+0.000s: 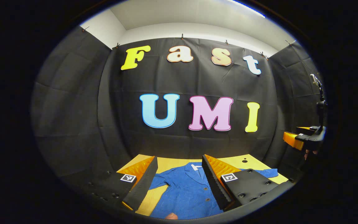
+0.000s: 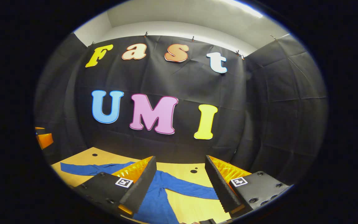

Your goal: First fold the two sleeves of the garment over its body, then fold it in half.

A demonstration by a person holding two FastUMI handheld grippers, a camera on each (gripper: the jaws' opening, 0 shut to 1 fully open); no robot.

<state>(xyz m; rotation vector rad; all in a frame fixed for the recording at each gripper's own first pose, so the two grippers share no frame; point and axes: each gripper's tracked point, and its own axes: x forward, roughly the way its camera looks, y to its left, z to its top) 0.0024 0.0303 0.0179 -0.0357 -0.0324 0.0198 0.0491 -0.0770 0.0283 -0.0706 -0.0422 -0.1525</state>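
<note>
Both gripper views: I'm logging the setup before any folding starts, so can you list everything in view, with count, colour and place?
shirt: one, blue, buttoned, lying flat on the table, sleeves spread out to the sides, not yet folded
table: one, light wood with small dark holes, under the shirt
booth wall: black cloth, behind and beside the table
left hand-held gripper: one, open, above the shirt's body
right hand-held gripper: one, open, above a spread sleeve
fingertip: one, at the bottom edge of the left gripper view
</note>
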